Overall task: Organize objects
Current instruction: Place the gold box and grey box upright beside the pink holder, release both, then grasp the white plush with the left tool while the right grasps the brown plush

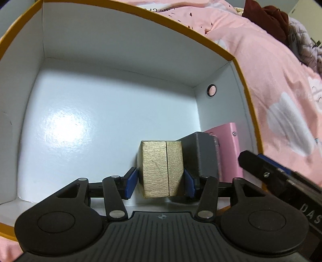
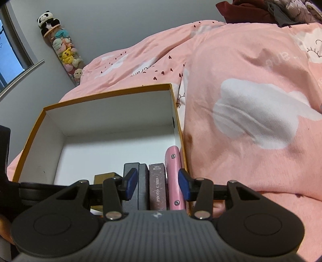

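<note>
An open orange-rimmed box with a white inside (image 1: 112, 112) lies on the bed; it also shows in the right wrist view (image 2: 112, 125). My left gripper (image 1: 160, 181) is shut on a small gold box (image 1: 161, 169) and holds it inside the big box, next to a grey box (image 1: 205, 153) and a pink case (image 1: 229, 149). My right gripper (image 2: 159, 184) is open above the row of grey box (image 2: 136, 181), brown photo-card box (image 2: 158, 185) and pink case (image 2: 174, 177). The gold box (image 2: 104, 177) peeks out at the left.
A pink bedcover with white clouds (image 2: 251, 112) surrounds the box. A tube of plush toys (image 2: 64, 50) leans against the wall by a window. Dark red clothing (image 1: 267, 18) lies at the far end of the bed.
</note>
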Action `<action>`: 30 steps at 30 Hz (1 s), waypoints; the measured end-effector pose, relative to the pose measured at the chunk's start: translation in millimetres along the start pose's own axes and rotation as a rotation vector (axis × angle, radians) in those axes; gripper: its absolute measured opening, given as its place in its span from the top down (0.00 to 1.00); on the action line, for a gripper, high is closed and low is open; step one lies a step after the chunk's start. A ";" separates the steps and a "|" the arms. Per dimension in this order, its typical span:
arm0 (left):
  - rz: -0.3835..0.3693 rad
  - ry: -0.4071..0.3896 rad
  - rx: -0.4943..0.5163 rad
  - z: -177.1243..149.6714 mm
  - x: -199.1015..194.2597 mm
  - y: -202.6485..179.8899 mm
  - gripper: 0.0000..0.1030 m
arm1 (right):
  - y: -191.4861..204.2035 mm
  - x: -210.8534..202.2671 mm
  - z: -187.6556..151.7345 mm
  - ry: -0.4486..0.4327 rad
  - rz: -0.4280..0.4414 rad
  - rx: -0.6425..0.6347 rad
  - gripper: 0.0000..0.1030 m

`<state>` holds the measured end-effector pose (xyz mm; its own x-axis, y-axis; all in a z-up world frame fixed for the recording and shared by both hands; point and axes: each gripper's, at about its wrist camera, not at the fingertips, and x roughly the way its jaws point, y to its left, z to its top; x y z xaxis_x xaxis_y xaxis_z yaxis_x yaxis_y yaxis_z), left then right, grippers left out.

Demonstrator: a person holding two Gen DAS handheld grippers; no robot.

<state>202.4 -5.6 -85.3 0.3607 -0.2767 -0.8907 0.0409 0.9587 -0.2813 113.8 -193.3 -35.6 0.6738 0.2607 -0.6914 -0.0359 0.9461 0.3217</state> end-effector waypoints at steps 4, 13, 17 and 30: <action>-0.037 -0.004 -0.018 -1.4 -2.8 3.8 0.44 | 0.7 0.1 -1.7 0.002 -0.004 -0.004 0.54; -0.096 -0.056 -0.045 0.8 -20.7 6.3 0.44 | 2.4 -1.7 -5.1 0.001 -0.008 -0.023 0.54; -0.119 -0.153 -0.026 -3.4 -39.1 1.4 0.44 | 5.3 -10.0 -6.4 -0.021 0.022 -0.040 0.50; -0.112 -0.342 0.173 -46.1 -124.3 -13.4 0.44 | 20.7 -69.8 -26.3 -0.165 0.096 -0.181 0.47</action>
<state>114.0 13.0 12.7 0.6332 -0.3708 -0.6794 0.2436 0.9286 -0.2798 46.7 -186.9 2.3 0.7714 0.3304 -0.5439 -0.2273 0.9413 0.2494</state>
